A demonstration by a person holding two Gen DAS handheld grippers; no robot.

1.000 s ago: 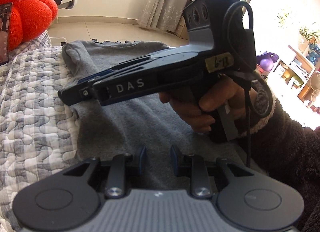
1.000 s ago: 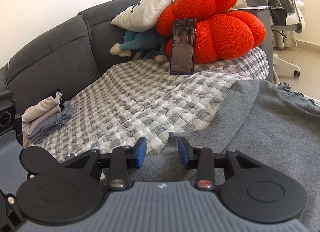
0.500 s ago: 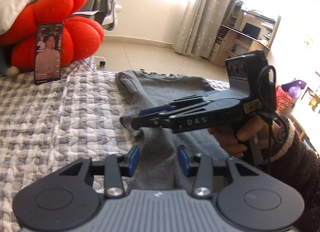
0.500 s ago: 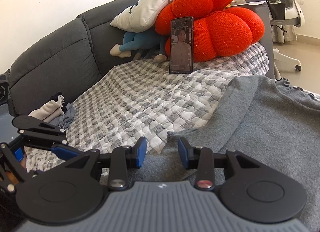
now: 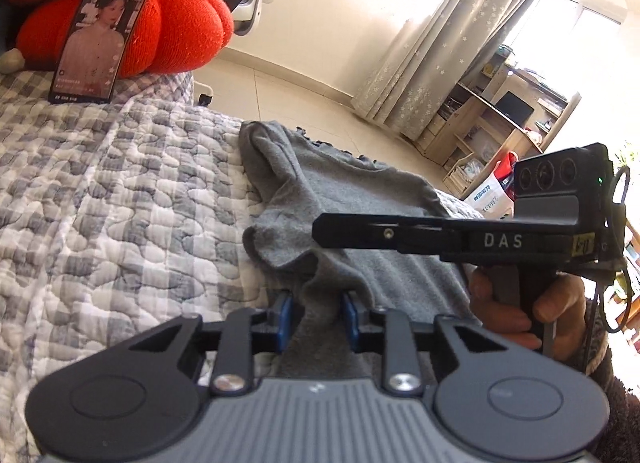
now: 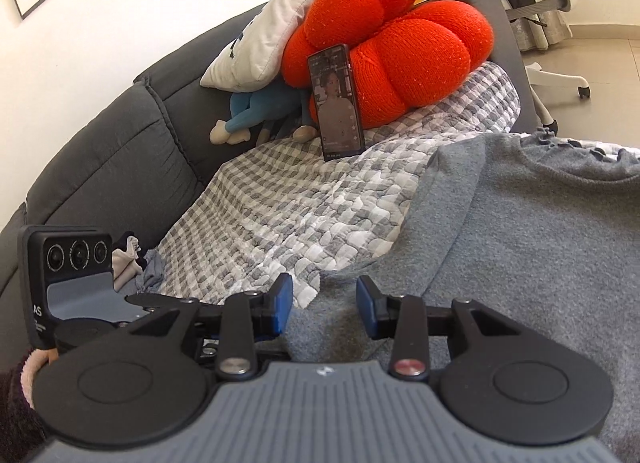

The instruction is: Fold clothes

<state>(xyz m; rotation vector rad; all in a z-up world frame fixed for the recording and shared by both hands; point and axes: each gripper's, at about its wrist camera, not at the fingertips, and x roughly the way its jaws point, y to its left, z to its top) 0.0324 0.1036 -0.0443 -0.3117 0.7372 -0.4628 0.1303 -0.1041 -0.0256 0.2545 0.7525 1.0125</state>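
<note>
Two grippers on one soft, floppy grey sweater (image 5: 352, 191): left gripper (image 5: 315, 317) pinches a raised fold, right gripper (image 6: 324, 303) gapes over its edge, the best hold.

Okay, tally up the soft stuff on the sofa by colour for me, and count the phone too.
Orange-red: 1, the knitted cushion
White: 1, the printed pillow
Blue: 1, the plush toy
Grey: 1, the sweater being folded
Grey-and-white check: 1, the quilt
Black: 1, the phone
Total: 6, leaving out the small clothes pile, too bunched to count.
</note>
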